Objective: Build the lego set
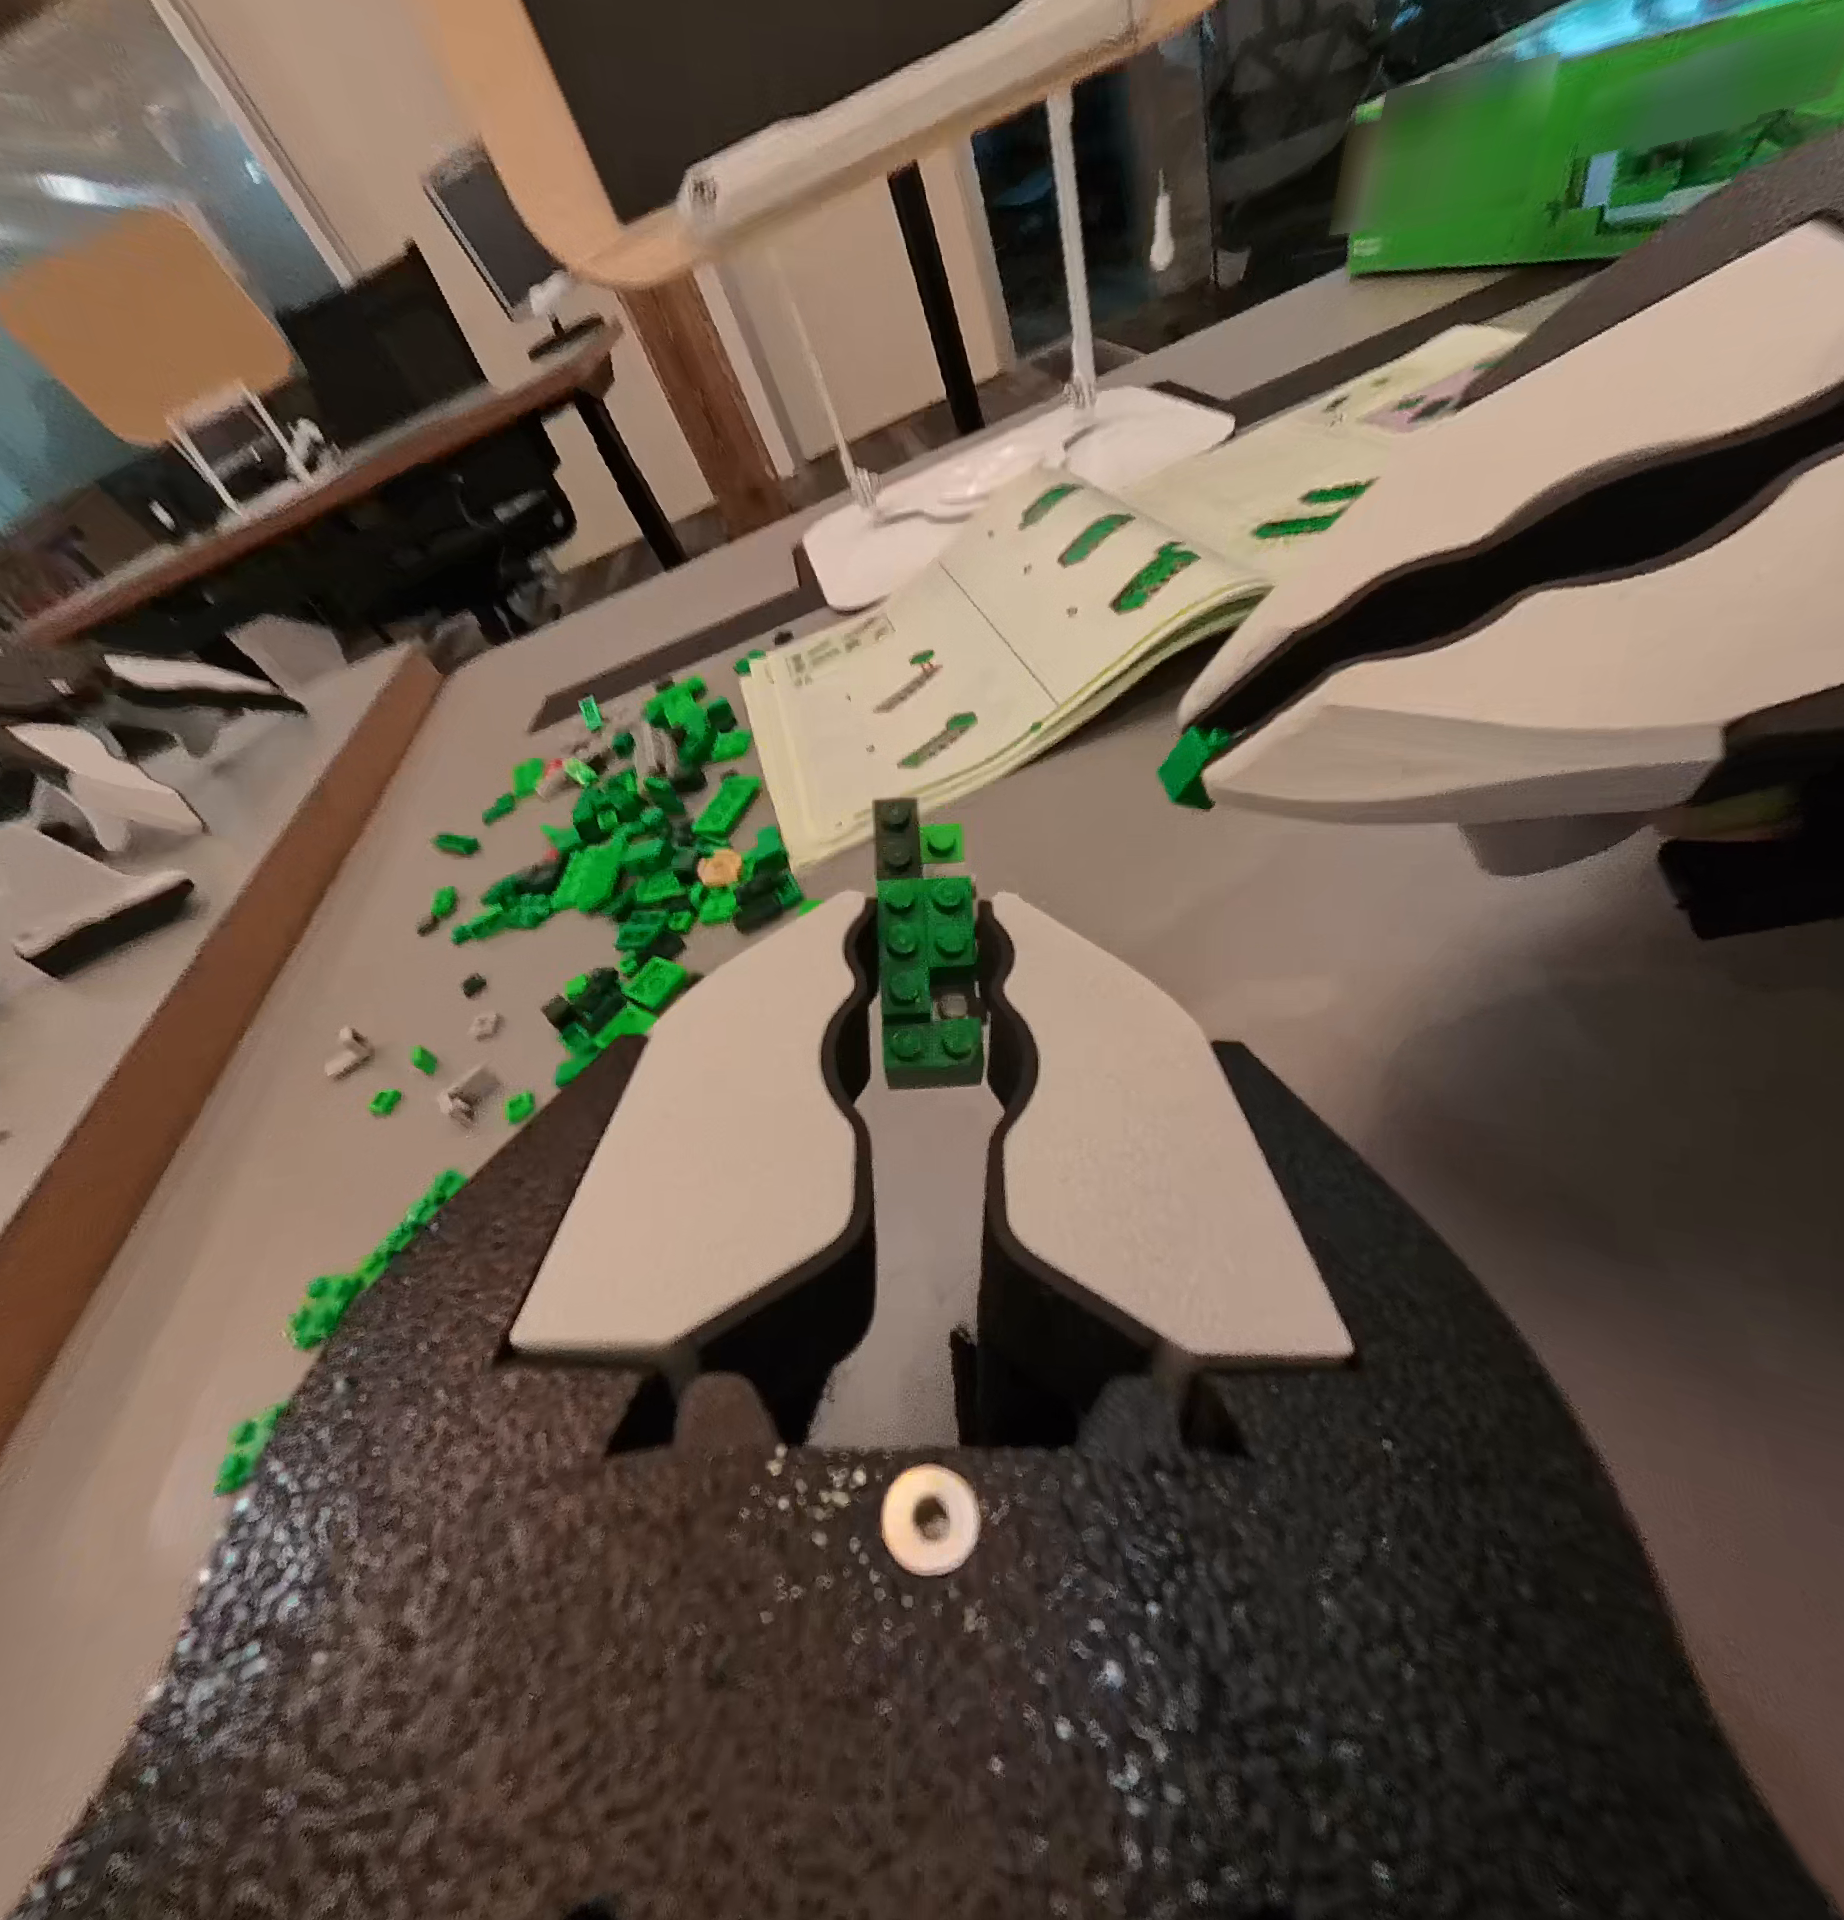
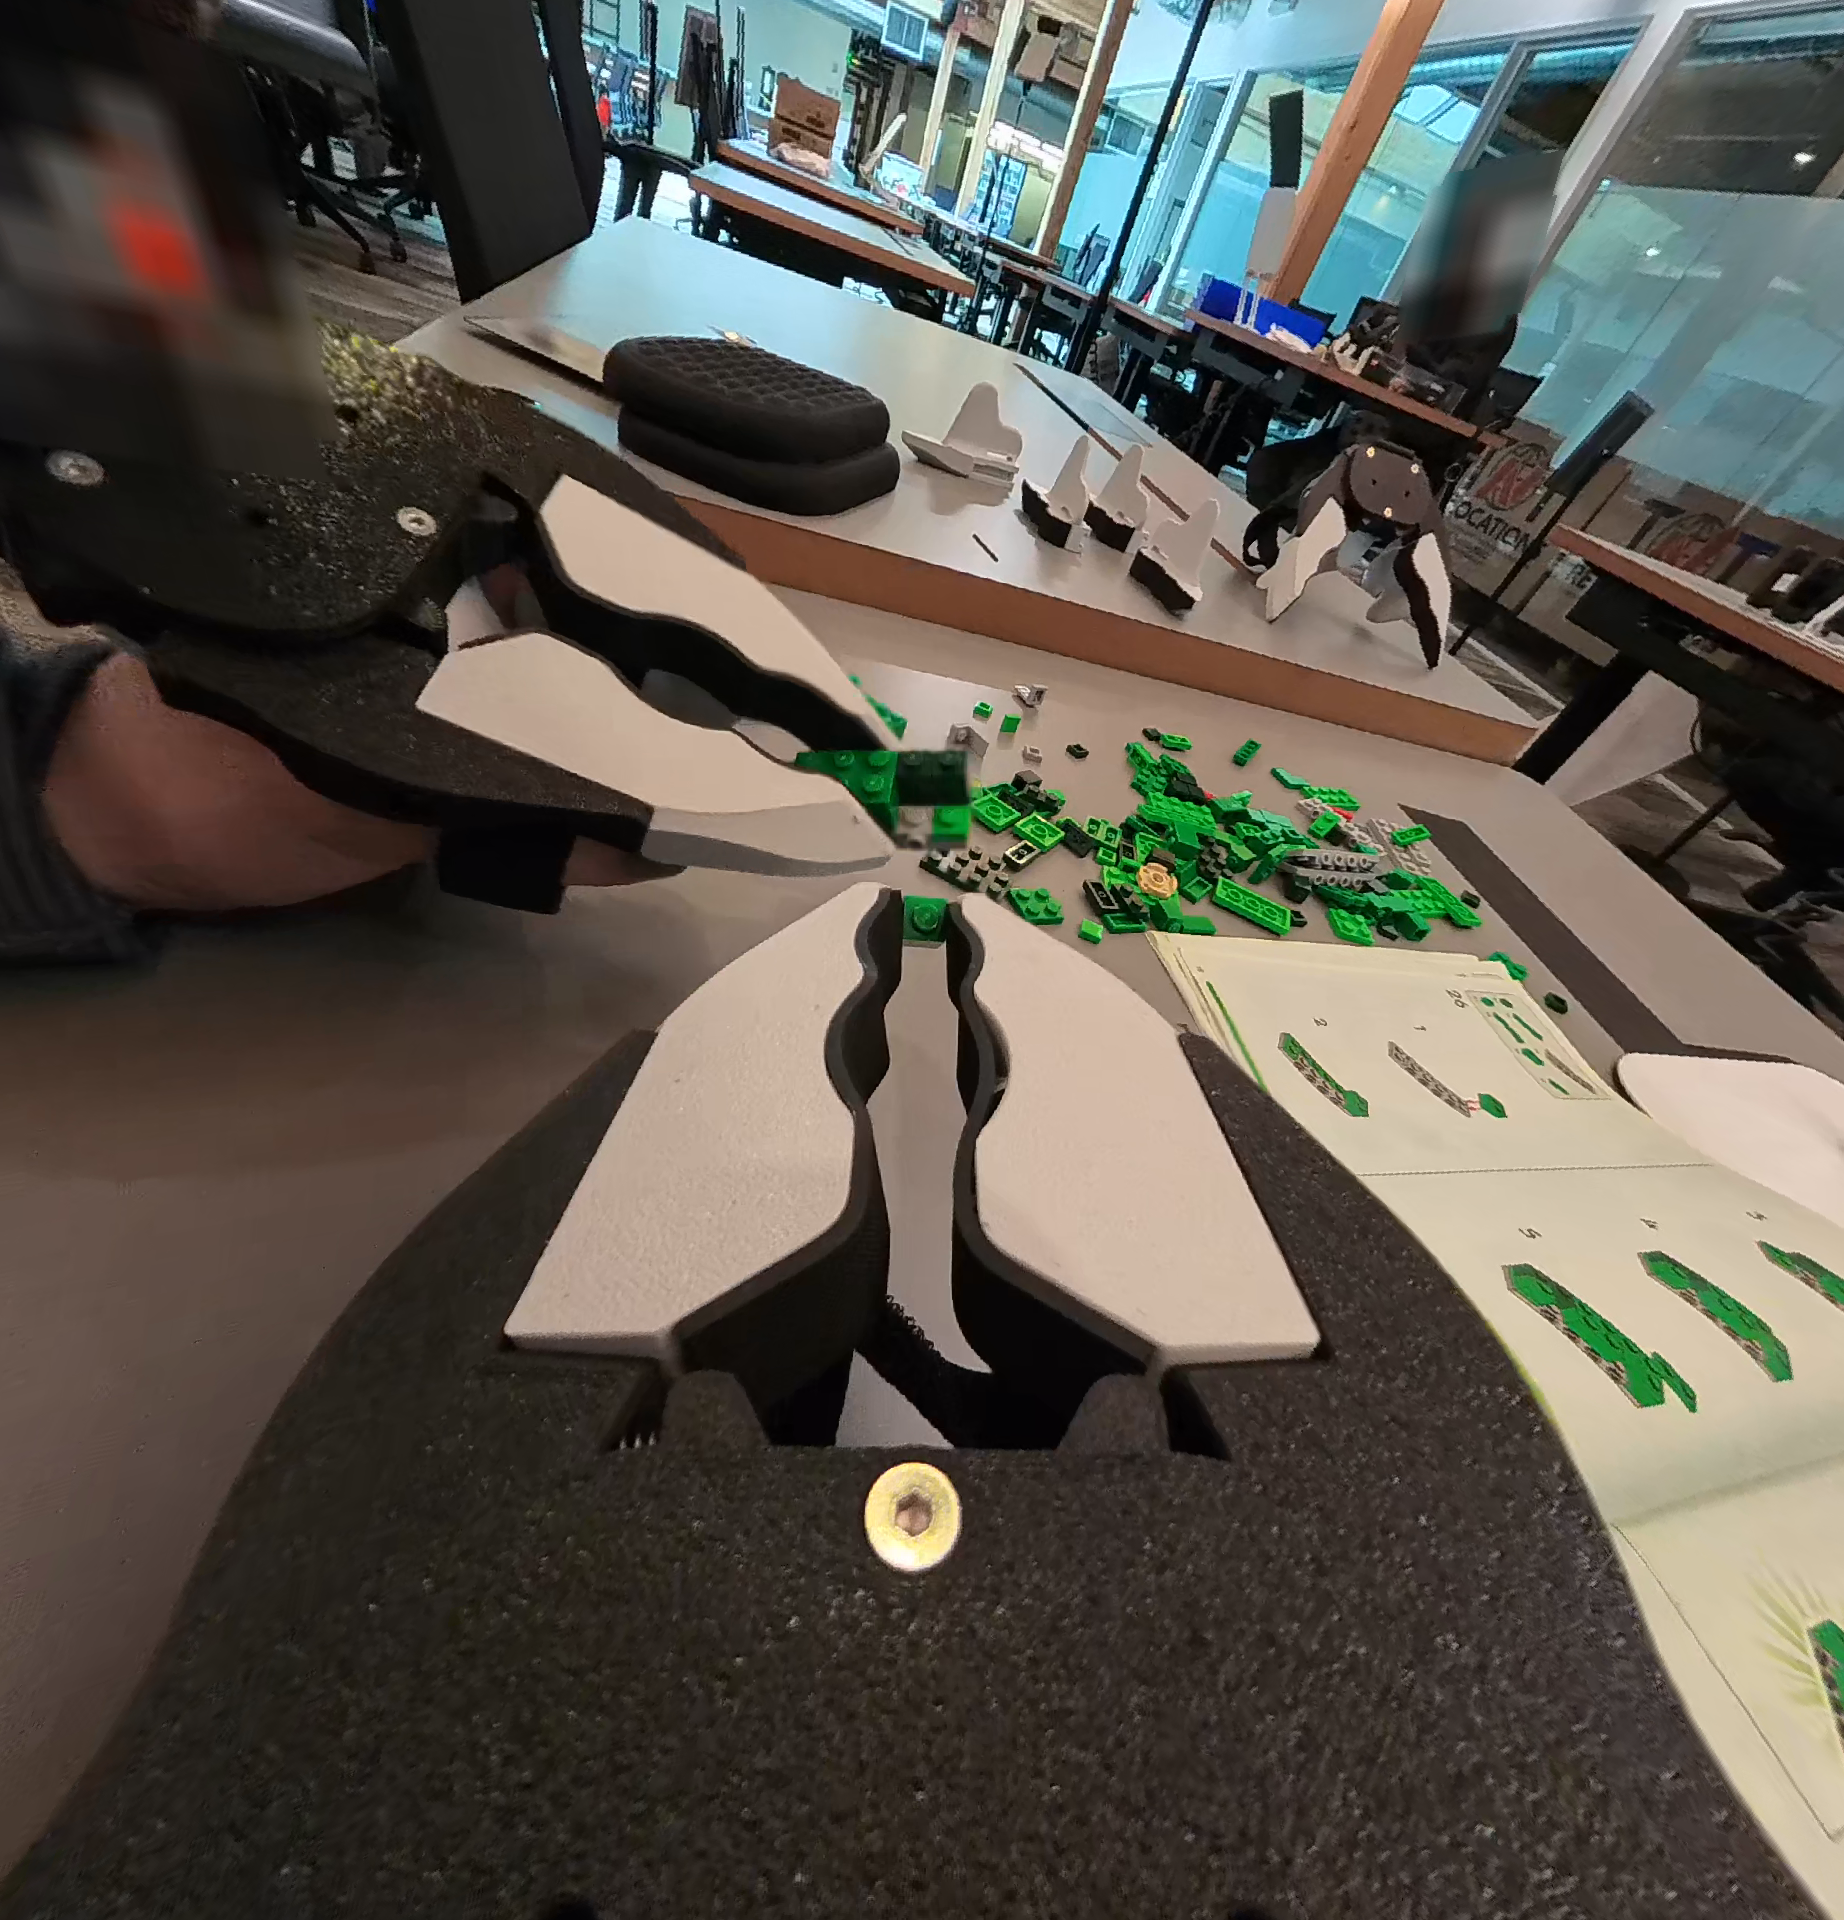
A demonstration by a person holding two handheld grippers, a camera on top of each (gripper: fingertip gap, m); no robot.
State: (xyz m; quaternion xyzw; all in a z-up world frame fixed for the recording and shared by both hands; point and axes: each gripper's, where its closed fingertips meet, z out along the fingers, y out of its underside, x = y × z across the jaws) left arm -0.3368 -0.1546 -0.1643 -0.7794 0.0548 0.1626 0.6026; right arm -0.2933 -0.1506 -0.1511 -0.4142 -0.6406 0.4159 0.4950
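Note:
My left gripper (image 1: pixel 928 914) is shut on a small green brick assembly (image 1: pixel 923 935) of dark and bright green plates, held above the grey table. In the right wrist view the same left gripper (image 2: pixel 876 805) comes in from the left with that assembly (image 2: pixel 897 790) at its tips. My right gripper (image 2: pixel 923 914) is shut on a small green brick (image 2: pixel 923 920). It shows in the left wrist view as the right gripper (image 1: pixel 1198 748) with the green brick (image 1: pixel 1188 764), right of and apart from the assembly. A pile of loose green bricks (image 1: pixel 637 862) lies on the table (image 2: pixel 1209 842).
An open instruction booklet (image 1: pixel 1001 665) lies right of the pile, also in the right wrist view (image 2: pixel 1469 1143). A white lamp base (image 1: pixel 959 499) stands behind it. A green set box (image 1: pixel 1583 166) is at the back. Spare gripper fingers (image 2: pixel 1105 499) and black pads (image 2: pixel 752 426) sit on a neighbouring table. My right fingertips sit around 5 cm from my left ones.

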